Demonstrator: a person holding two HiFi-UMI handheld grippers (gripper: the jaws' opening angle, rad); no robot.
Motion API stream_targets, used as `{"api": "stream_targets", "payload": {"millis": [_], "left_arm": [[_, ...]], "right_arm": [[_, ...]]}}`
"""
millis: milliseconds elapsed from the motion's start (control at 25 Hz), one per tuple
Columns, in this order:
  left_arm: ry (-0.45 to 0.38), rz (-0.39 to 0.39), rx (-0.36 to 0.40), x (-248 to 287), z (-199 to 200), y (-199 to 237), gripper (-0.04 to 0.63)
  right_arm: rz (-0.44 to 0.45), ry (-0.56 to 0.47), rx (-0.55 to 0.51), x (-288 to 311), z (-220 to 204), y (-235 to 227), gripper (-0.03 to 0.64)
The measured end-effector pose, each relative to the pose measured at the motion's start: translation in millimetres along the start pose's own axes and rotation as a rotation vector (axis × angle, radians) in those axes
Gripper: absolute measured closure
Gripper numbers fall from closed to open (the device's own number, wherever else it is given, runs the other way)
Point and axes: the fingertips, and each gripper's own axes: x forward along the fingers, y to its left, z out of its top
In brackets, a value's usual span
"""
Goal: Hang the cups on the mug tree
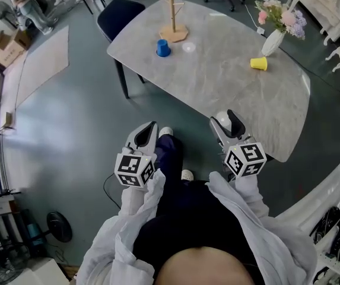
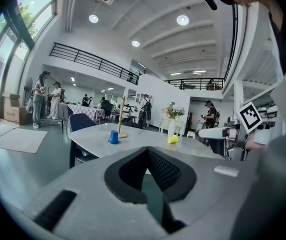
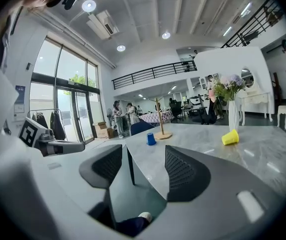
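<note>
Standing inverted: blue cup [image 1: 163, 48] | lying sideways: yellow cup [image 1: 259, 63]

Blue cup [image 1: 163, 48] beside mug tree [image 1: 171, 8], yellow cup [image 1: 259, 63]

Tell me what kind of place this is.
Probably a large open showroom or studio hall: a railed mezzanine, a marble table with a mug tree, and people standing in the background.

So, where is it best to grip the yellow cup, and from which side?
Probably across its tapered wall, coming from above: the yellow cup lies on its side on the table, so no rim points up.
</note>
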Motion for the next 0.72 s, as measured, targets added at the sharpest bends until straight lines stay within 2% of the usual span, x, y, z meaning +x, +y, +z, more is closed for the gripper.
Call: {"api": "stream_targets", "payload": {"millis": [240,720], "left_arm": [[-0.011,-0.046,0.014,62.8,21.0,31.9,0.594],[0.012,-0.163,0.056,207.7,108.0,133.3,0.594]], "right_arm": [[-0.043,0.0,-0.005,49.2,13.3,-31.7,0.351],[-0.135,-0.025,0.021,197.0,91.0,-80.4,0.351]]}}
